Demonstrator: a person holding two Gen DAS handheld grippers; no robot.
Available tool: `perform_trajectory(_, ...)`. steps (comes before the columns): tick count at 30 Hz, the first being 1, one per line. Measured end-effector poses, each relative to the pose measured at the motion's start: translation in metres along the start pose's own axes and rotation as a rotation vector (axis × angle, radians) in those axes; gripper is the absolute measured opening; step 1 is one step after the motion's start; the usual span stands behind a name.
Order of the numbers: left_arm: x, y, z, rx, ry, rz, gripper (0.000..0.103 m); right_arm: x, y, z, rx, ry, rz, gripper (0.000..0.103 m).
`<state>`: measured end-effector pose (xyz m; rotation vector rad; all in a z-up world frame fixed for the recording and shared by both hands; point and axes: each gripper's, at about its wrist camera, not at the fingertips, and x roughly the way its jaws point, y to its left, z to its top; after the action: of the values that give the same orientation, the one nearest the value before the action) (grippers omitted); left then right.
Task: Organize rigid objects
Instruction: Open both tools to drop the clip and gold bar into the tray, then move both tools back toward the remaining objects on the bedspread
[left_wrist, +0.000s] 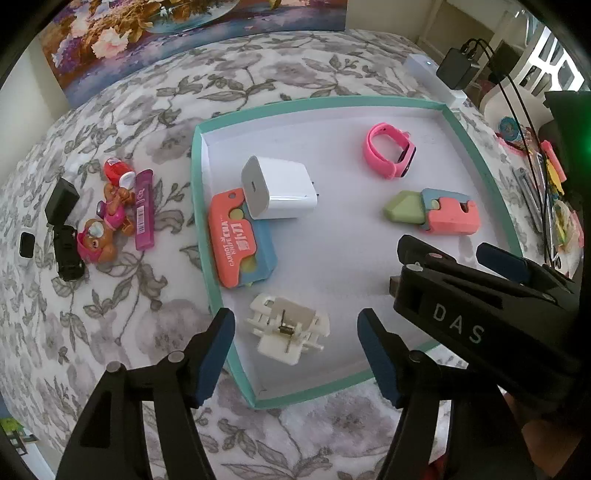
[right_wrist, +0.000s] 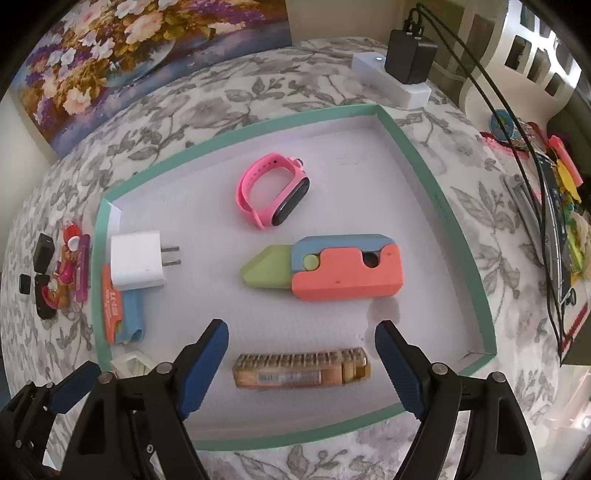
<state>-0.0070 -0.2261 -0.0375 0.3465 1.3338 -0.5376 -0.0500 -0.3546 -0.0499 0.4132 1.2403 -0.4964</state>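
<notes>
Both grippers, left (left_wrist: 295, 354) & right (right_wrist: 301, 365), gape over tray (right_wrist: 436, 192).

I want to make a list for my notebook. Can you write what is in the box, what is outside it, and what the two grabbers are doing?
box: teal tray on floral cloth
inside: pink watch, white charger, toy knife, orange toy, white clip, amber tube
charger: lying partly on orange toy
outside, left: pup figures, purple stick
left gripper: fingers open, over clip
right gripper: fingers open, either side of tube, holding nothing
</notes>
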Motion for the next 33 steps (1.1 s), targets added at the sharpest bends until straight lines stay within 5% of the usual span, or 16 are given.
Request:
perform_trajectory(28, -0.021, 0.066, 0.006, -0.221, -0.078, 0.034, 0.071, -0.014, -0.002, 0.005, 0.016, -0.063, -0.013, 0.085)
perform_trajectory(31, -0.022, 0.077, 0.005, -0.263, -0.083, 0.048, 0.089, -0.013, 0.002, 0.005, 0.003, -0.064, -0.023, 0.088)
perform_trajectory(33, -0.023, 0.085, 0.005, -0.29, -0.09, 0.064, 0.09, -0.013, 0.004, 0.004, -0.004, -0.065, -0.027, 0.092)
